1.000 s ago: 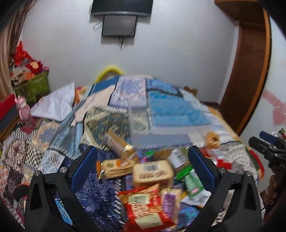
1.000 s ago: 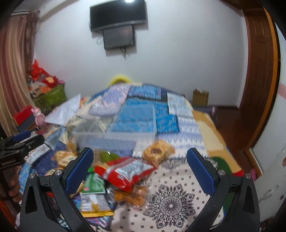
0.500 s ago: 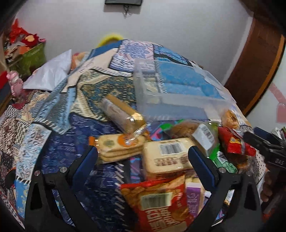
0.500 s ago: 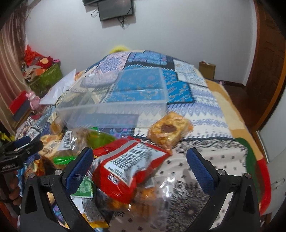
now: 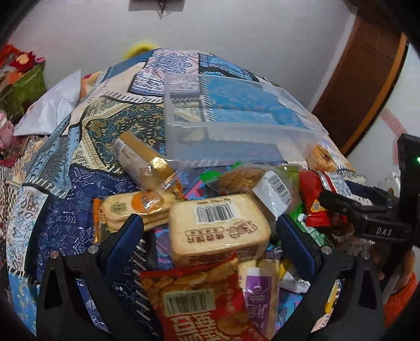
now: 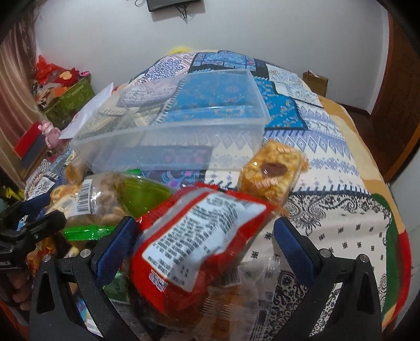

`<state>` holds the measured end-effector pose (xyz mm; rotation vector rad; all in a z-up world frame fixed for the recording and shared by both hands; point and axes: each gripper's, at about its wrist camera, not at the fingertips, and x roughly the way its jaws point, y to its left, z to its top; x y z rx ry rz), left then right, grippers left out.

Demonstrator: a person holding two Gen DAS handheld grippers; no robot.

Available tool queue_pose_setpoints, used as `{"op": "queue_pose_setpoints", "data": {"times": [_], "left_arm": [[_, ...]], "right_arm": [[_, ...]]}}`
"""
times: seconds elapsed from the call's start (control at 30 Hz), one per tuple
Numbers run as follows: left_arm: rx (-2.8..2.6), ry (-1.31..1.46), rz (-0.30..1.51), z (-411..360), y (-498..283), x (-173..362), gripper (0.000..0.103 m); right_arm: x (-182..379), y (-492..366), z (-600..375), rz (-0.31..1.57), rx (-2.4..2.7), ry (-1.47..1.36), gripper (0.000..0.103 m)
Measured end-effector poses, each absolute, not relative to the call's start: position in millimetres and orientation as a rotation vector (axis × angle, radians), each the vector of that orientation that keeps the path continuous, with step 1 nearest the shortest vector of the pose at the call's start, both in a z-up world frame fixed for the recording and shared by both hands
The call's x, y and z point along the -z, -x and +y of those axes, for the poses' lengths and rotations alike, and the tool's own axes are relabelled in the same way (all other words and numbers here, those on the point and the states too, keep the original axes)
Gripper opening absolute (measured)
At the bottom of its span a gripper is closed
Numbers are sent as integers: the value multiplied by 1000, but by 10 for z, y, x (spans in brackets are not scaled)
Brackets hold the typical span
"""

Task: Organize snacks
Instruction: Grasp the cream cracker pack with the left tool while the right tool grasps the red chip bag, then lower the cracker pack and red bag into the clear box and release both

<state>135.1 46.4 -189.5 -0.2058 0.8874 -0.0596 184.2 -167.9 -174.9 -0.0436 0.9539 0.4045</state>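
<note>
Both grippers now sit much lower and closer over the snack pile than a second ago. The left gripper, jaws wide, now brackets the beige biscuit pack. The right gripper, also wide, now straddles the red snack bag, which fills its view.

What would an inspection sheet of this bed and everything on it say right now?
Surface: patchwork bedspread.
Job's things: empty clear plastic bin; snack pile in front of it, with a red packet and a cream biscuit pack.
Clutter: white pillow.
Grippers: left gripper open around the biscuit pack; right gripper open around the red packet.
Cables: wires dangling under the wall screen.
Surroundings: white wall, wooden door.
</note>
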Motion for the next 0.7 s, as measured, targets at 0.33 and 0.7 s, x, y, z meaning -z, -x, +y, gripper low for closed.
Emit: {"op": "queue_pose_setpoints", "data": {"times": [0.33,0.7], "left_arm": [[45,258,919,495,-1399,1980,96],[44,253,921,433,-1323,1983,79]], "right_arm": [[1806,-1878,-1924,1019,-468,-82,70],[1753,-1867,-1793,985,-487,-56,35]]}}
